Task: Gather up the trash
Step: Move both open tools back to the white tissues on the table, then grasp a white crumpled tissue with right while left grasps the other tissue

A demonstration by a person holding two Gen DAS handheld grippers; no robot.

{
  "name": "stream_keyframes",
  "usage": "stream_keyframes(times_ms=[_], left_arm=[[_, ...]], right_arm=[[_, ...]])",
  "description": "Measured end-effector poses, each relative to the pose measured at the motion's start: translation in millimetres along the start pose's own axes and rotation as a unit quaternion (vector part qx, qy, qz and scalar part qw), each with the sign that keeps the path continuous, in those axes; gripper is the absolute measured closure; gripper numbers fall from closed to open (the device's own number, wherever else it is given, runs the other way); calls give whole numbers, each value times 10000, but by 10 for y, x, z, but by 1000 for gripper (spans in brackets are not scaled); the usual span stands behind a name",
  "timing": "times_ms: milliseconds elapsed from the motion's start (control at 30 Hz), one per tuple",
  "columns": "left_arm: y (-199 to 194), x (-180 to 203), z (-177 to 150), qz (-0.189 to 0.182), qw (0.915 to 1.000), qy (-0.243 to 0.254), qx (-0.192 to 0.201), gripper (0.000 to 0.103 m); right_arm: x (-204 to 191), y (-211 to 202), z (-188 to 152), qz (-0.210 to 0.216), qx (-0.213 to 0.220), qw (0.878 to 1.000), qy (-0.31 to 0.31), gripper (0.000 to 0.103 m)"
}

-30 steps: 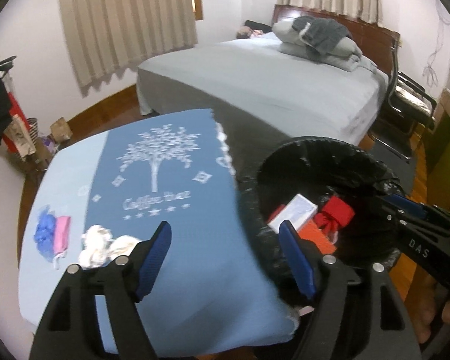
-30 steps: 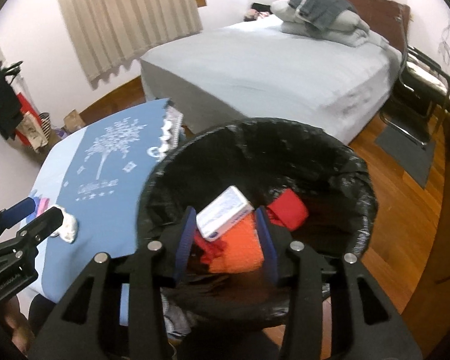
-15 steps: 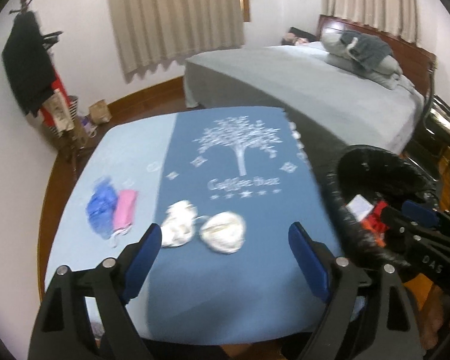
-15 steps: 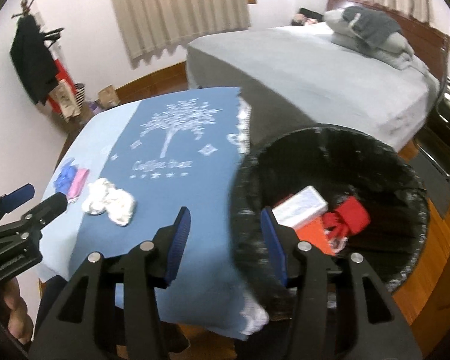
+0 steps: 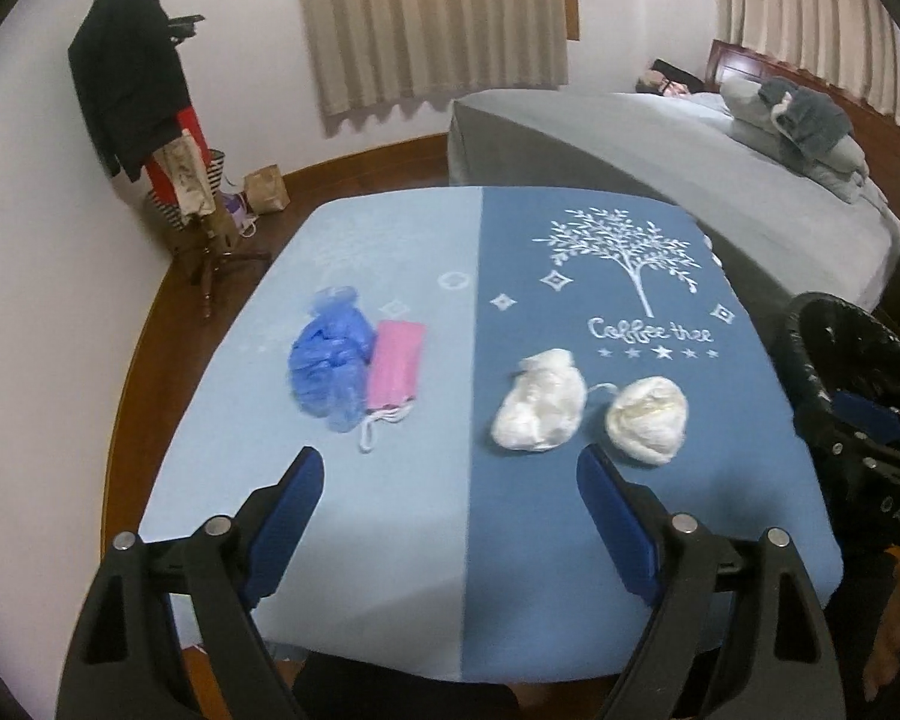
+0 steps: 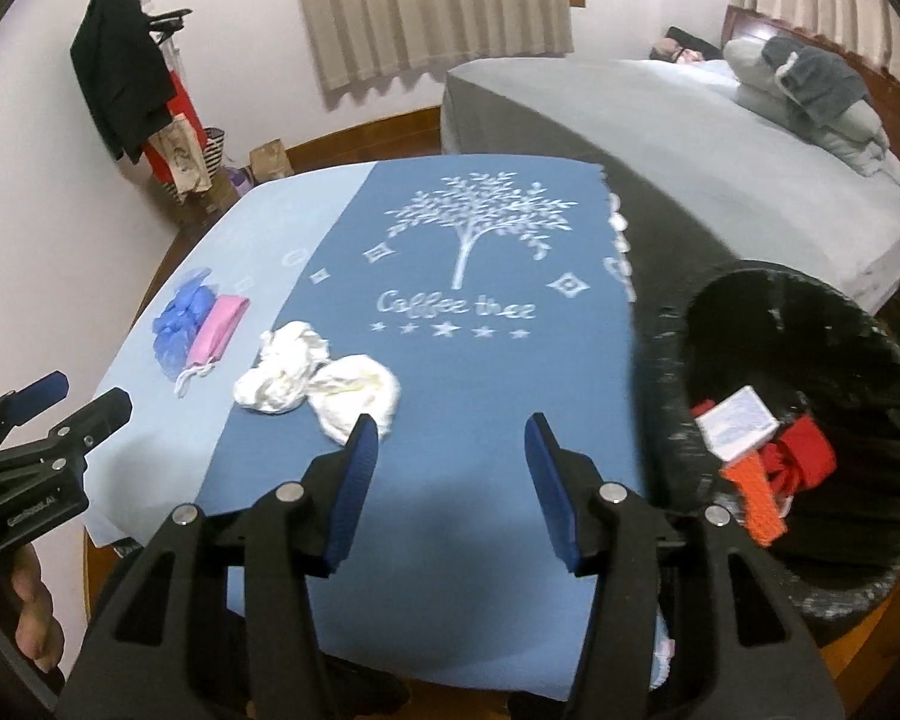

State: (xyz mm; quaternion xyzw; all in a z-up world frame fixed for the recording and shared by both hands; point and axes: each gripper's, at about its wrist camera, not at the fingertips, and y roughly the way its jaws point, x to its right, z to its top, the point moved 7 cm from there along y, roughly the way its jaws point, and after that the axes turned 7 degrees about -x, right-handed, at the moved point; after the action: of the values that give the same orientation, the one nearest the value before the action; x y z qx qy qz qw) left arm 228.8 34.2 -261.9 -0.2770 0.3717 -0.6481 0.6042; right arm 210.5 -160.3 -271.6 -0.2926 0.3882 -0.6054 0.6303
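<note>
On the blue-clothed table (image 5: pixel 450 588) lie two white crumpled paper wads (image 5: pixel 540 402) (image 5: pixel 648 414), a blue plastic glove bundle (image 5: pixel 327 360) and a pink face mask (image 5: pixel 393 363). My left gripper (image 5: pixel 447 456) hovers over the table's near edge, wide open and empty, short of the wads. My right gripper (image 6: pixel 450 420) is open and empty too, with the nearer wad (image 6: pixel 354 390) just beyond its left fingertip. A bin with a black liner (image 6: pixel 810 312) stands to the table's right and holds a white box (image 6: pixel 738 423), a red item (image 6: pixel 804 462) and an orange item (image 6: pixel 756 498).
A grey bed (image 5: pixel 720 180) with folded bedding stands behind the table and bin. A coat stand (image 5: pixel 132 96) with dark clothes and a paper bag (image 5: pixel 267 186) are on the wooden floor at the back left. A hand holds the left gripper (image 6: pixel 81 399) at the right wrist view's left edge.
Both grippers have swung left from over the bin to over the table. The left jaws spread wider and the right jaws opened somewhat. The box stays in the bin.
</note>
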Motion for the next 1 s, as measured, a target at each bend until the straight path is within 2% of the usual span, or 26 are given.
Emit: stream_keyframes(times_ms=[300,833,1000], left_arm=[[151,-192,-57,-66,9999,-112,46,18],[553,-306,-72,-69,9997,-165,-165,18],[658,-259,-62,-115,9995,-139,-263,18]], right_arm=[[-327,309,62,60,-40,9997,-218,53],[-545,966,80,166,-419,9983,-357,53],[-539,1074,77,319,-523,9973,-411,69]])
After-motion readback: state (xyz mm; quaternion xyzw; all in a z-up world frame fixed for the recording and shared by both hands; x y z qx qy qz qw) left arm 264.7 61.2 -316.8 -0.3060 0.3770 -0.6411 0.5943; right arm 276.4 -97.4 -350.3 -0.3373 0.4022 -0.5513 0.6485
